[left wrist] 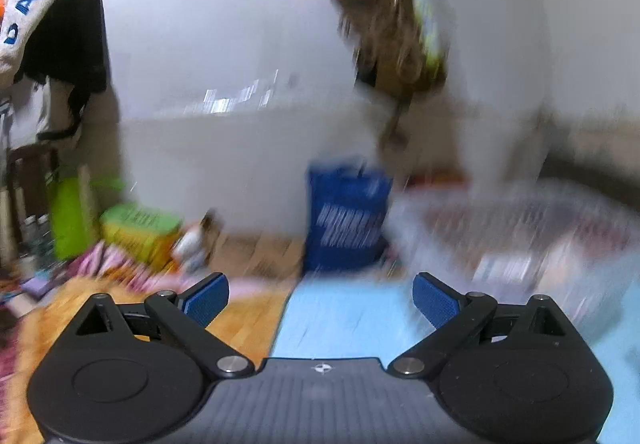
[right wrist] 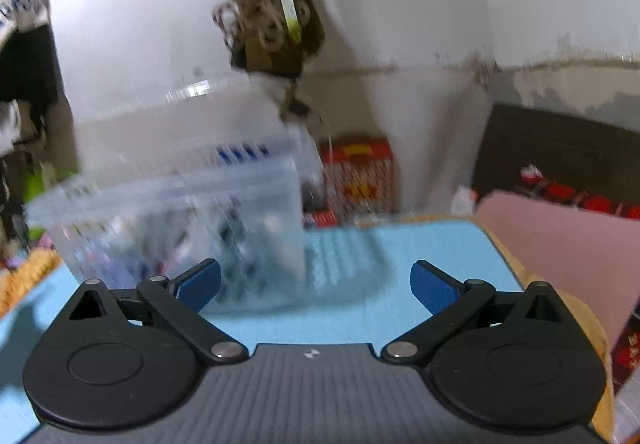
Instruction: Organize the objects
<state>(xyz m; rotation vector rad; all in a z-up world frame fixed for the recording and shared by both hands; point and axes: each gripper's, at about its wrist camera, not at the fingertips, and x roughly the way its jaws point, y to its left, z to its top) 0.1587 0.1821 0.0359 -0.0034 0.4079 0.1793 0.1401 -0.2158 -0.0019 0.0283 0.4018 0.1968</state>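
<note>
My left gripper (left wrist: 320,300) is open above a light blue mat (left wrist: 352,320), with nothing between its blue pads. Ahead of it stands a dark blue box (left wrist: 346,224), and to the right sits a blurred clear plastic bin (left wrist: 520,228) with several items inside. My right gripper (right wrist: 316,284) is also open and empty over the same blue mat (right wrist: 400,264). The clear plastic bin (right wrist: 180,220) stands just ahead of its left finger (right wrist: 200,286), apart from the pads. Both views are motion-blurred.
A brown hanging ornament with a red top (left wrist: 392,24) dangles on the white wall (left wrist: 220,44). Green and yellow boxes (left wrist: 140,228) and colourful clutter lie at the left on a wooden table. Red boxes (right wrist: 360,172) and a pink sheet (right wrist: 560,244) lie at the right.
</note>
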